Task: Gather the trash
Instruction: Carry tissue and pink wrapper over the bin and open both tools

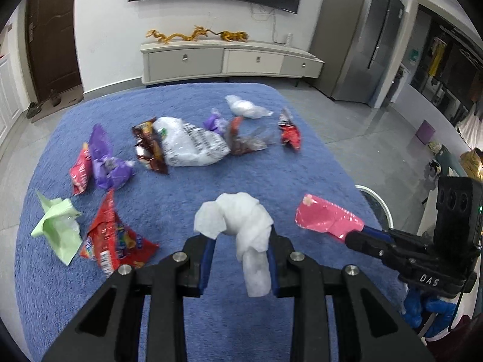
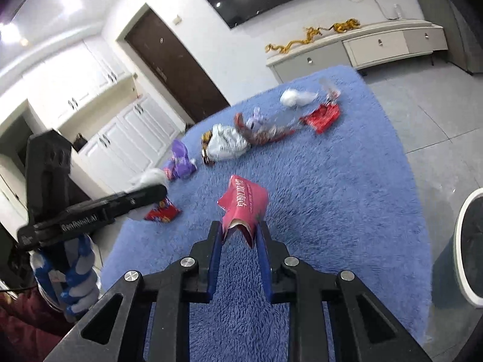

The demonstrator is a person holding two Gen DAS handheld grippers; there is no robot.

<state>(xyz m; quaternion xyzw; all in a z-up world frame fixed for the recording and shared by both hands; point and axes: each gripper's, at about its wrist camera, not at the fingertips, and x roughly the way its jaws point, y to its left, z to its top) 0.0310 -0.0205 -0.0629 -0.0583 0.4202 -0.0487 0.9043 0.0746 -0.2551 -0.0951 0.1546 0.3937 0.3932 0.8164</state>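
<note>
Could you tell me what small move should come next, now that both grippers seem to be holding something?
Probably swing the right gripper rightward to the white-rimmed bin and let go there. It is shut on the pink wrapper, lifted off the blue rug, and the bin stands just off the rug's right edge. The left gripper, shut on the white tissue, could follow.

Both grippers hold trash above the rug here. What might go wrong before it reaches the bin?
The white tissue hangs loosely through the left gripper and may slip out. The right gripper pinches only the pink wrapper by its lower edge, so it may drop short of the bin at the rug's edge.
</note>
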